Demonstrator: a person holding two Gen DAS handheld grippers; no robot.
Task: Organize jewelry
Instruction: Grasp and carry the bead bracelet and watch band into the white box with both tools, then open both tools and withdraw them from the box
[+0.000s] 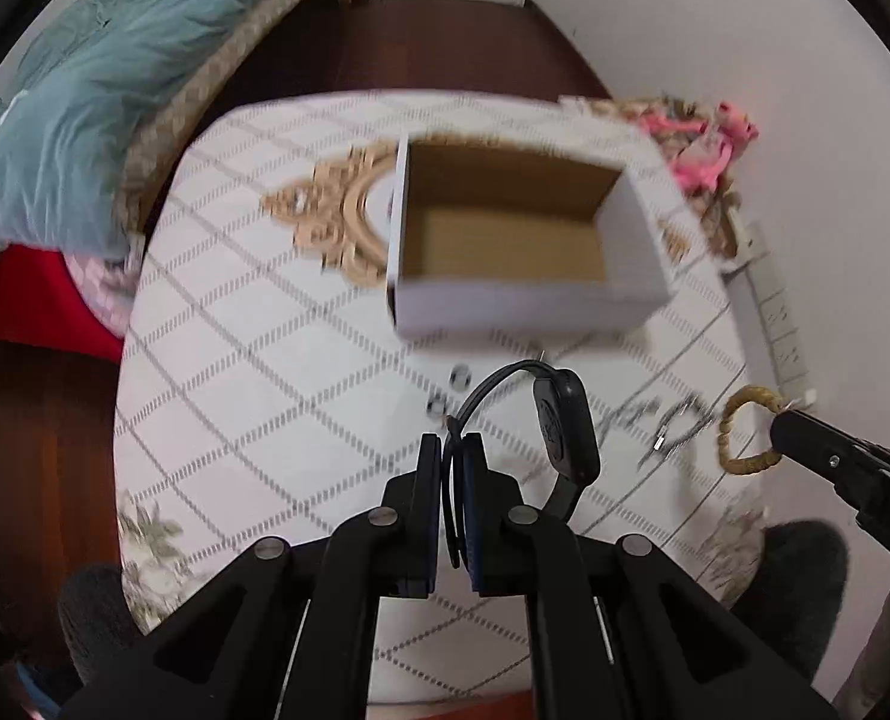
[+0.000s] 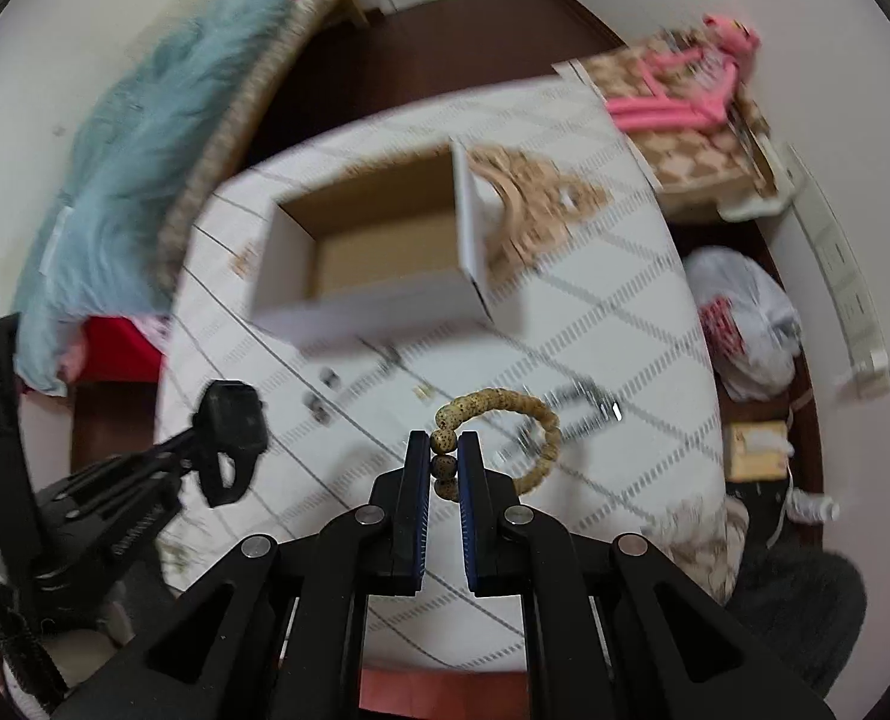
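My left gripper (image 1: 452, 450) clamped on watch (image 1: 567, 429) strap, right gripper (image 2: 445, 450) clamped on bead bracelet (image 2: 508, 420). Open box (image 1: 505, 240) lies straight ahead of both, above table (image 1: 253, 360); left looks nearer.

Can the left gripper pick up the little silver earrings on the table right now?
Probably not yet: the left gripper is shut on the black watch strap. The earrings lie uncovered on the table just ahead.
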